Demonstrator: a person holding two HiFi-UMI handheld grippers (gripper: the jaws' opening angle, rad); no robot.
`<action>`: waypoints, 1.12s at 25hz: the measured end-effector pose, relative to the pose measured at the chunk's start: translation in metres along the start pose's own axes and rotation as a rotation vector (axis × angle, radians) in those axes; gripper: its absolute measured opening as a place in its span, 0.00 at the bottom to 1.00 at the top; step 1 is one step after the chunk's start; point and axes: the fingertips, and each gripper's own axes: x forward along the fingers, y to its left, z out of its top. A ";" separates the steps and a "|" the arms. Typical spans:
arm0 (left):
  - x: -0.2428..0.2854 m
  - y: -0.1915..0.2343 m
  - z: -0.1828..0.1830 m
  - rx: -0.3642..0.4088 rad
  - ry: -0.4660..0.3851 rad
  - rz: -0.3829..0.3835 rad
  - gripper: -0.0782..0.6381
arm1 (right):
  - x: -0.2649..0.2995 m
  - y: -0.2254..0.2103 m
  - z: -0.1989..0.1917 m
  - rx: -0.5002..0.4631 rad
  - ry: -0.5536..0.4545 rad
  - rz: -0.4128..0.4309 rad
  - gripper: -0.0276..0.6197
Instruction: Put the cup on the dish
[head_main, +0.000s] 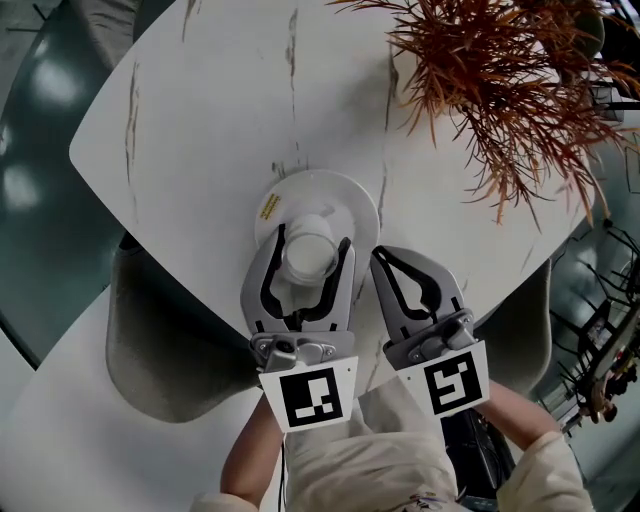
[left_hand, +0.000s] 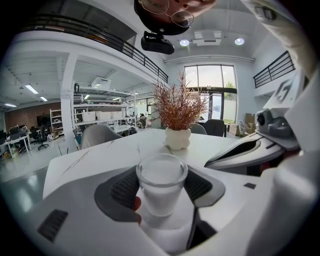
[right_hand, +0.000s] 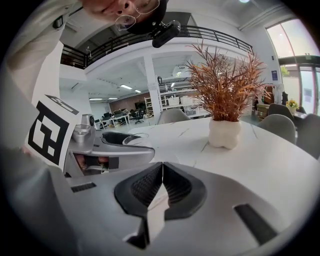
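Observation:
A small clear cup (head_main: 311, 255) (left_hand: 161, 189) stands over the white round dish (head_main: 345, 197), between the jaws of my left gripper (head_main: 312, 241) (left_hand: 161, 186). The jaws press the cup on both sides, so the gripper is shut on it. Whether the cup's base touches the dish is hidden by the jaws. Just to the right, over the table beside the dish, my right gripper (head_main: 380, 256) (right_hand: 162, 181) is shut, its pads meeting with nothing between them. In the right gripper view the left gripper (right_hand: 117, 146) shows at the left with the cup's rim (right_hand: 131, 138).
The white marble table (head_main: 220, 110) holds a white vase (right_hand: 224, 133) (left_hand: 177, 138) with a dried reddish plant (head_main: 500, 80) at the far right. A grey chair (head_main: 165, 350) sits under the table's near edge at the left. A yellow sticker (head_main: 268, 208) marks the dish's left rim.

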 end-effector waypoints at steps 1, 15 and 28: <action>0.000 0.001 0.000 -0.001 -0.001 0.005 0.49 | 0.000 0.000 0.001 0.001 -0.004 -0.001 0.05; -0.012 -0.004 0.004 -0.009 -0.016 0.008 0.49 | -0.020 0.000 0.006 -0.004 -0.034 -0.003 0.05; -0.047 -0.017 0.009 0.008 -0.024 0.040 0.49 | -0.049 0.015 0.017 -0.036 -0.092 -0.005 0.05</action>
